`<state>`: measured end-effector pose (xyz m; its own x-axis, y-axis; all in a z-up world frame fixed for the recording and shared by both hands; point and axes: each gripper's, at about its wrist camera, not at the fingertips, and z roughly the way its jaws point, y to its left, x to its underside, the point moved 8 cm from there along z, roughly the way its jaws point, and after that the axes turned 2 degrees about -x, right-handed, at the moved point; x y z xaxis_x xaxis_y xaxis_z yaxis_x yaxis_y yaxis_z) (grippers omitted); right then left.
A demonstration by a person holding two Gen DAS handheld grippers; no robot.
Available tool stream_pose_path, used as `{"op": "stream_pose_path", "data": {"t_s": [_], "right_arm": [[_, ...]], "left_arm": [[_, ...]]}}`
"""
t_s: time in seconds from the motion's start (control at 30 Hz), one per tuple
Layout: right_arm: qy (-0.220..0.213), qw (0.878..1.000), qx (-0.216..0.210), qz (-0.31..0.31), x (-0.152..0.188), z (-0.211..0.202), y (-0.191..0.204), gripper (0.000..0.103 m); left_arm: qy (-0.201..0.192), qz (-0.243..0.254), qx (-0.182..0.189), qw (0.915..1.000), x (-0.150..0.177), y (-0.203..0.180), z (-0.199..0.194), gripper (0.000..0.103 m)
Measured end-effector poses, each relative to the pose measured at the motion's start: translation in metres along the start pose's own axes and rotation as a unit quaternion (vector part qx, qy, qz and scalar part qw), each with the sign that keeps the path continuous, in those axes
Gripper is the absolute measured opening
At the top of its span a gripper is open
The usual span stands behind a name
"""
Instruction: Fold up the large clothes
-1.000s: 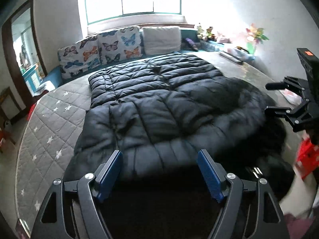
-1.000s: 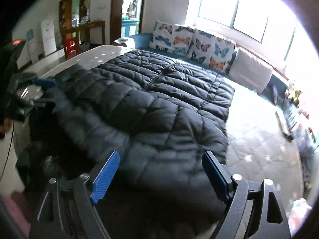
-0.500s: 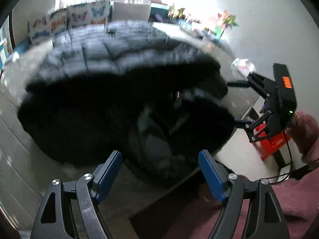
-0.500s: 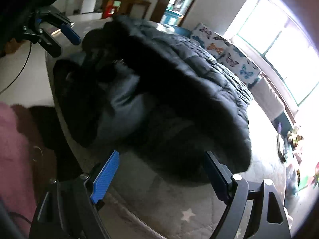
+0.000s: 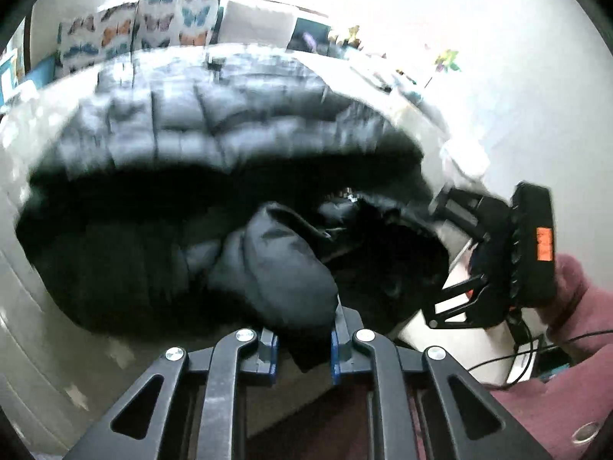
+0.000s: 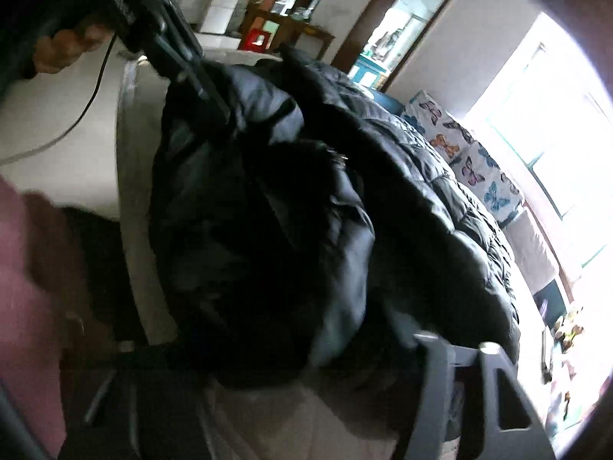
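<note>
I am pinching a puffy fold of the black down coat (image 5: 276,268) in my left hand-held gripper (image 5: 302,349), jaws narrow, so the near end can be carried over. My right hand-held gripper (image 6: 306,364) seems to be gripping the other corner, though blur hides its jaws. The coat is lying across the bed (image 5: 34,306).

Left hand-held gripper (image 5: 302,349) clamped
</note>
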<state>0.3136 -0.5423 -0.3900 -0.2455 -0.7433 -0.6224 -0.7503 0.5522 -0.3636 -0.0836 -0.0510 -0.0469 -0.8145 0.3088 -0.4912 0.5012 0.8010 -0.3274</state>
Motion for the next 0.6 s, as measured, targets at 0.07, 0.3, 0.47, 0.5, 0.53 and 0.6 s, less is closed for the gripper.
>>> {"op": "stream_pose_path", "data": {"t_s": [0.07, 0.3, 0.47, 0.5, 0.53, 0.6], "right_arm": [[-0.004, 0.999, -0.014, 0.042, -0.009, -0.004, -0.012, 0.035], [-0.063, 0.986, -0.019, 0.155, -0.044, -0.042, -0.074, 0.026], [-0.069, 0.982, -0.01, 0.177, -0.057, -0.039, -0.092, 0.024], [-0.072, 0.981, -0.009, 0.182, -0.059, -0.039, -0.096, 0.024], [-0.074, 0.979, -0.01, 0.188, -0.059, -0.04, -0.097, 0.024], [-0.078, 0.977, -0.01, 0.197, -0.062, -0.041, -0.101, 0.024]], "left_arm": [[-0.008, 0.009, -0.004, 0.9999, -0.011, -0.001, -0.009, 0.02], [-0.044, 0.023, 0.022, 0.9986, -0.009, 0.003, -0.044, 0.04], [-0.127, 0.061, -0.086, 0.9864, 0.01, 0.026, -0.094, 0.101], [-0.13, 0.072, -0.104, 0.9834, 0.013, 0.028, -0.097, 0.101], [-0.129, 0.081, -0.12, 0.9809, 0.015, 0.032, -0.098, 0.101], [-0.126, 0.099, -0.153, 0.9752, 0.021, 0.037, -0.092, 0.101]]}}
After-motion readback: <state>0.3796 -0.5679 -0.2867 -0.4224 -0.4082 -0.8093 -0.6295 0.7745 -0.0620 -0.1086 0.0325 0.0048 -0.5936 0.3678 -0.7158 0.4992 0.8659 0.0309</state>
